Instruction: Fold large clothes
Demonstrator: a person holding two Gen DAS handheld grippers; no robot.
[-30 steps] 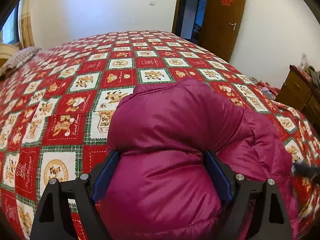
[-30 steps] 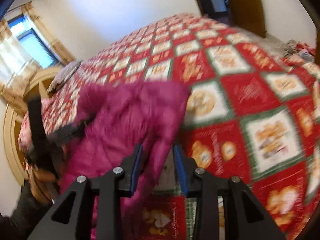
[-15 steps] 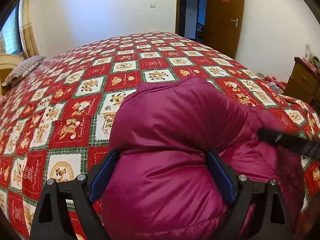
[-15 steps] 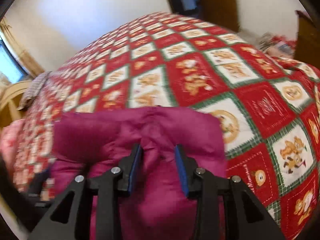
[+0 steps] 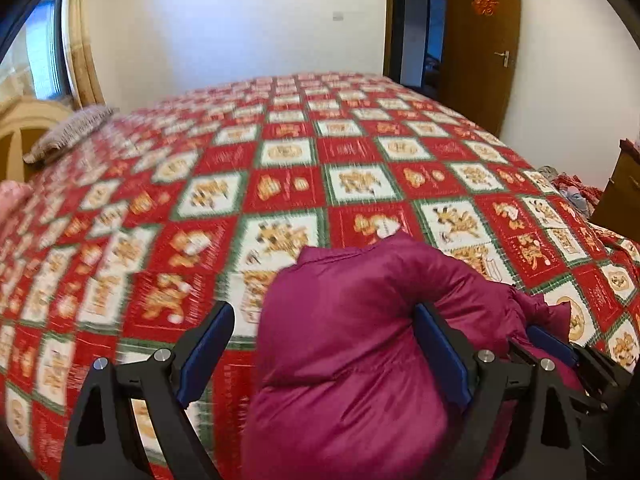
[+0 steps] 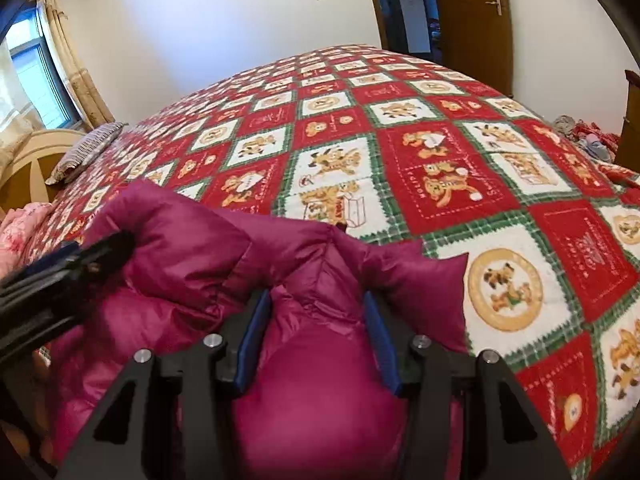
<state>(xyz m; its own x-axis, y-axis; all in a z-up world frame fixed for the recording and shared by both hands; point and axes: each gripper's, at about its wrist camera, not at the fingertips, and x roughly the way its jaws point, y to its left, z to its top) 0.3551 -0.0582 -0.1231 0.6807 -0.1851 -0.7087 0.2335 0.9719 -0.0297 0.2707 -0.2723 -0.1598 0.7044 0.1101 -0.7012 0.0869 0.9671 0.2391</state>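
Note:
A puffy magenta down jacket [image 5: 352,344] lies bunched at the near edge of the bed; it also shows in the right wrist view [image 6: 312,304]. My left gripper [image 5: 324,344] is open wide; the jacket bulges against its right finger, and a gap shows at the left finger. My right gripper [image 6: 316,332] has its jaws partly open with a fold of the jacket bulging between them. The right gripper shows at the lower right of the left wrist view [image 5: 560,356]. The left gripper shows at the left of the right wrist view [image 6: 60,276].
The bed is covered by a red, white and green patchwork quilt [image 5: 320,168] with bear prints. A striped pillow [image 5: 68,132] and headboard [image 5: 24,120] are at the far left. A wooden door [image 5: 480,40] and a dresser [image 5: 620,200] stand at the right.
The left gripper has pulled left and back, so the jacket no longer fills its jaws. The right gripper has opened wider and moved in beside the left one.

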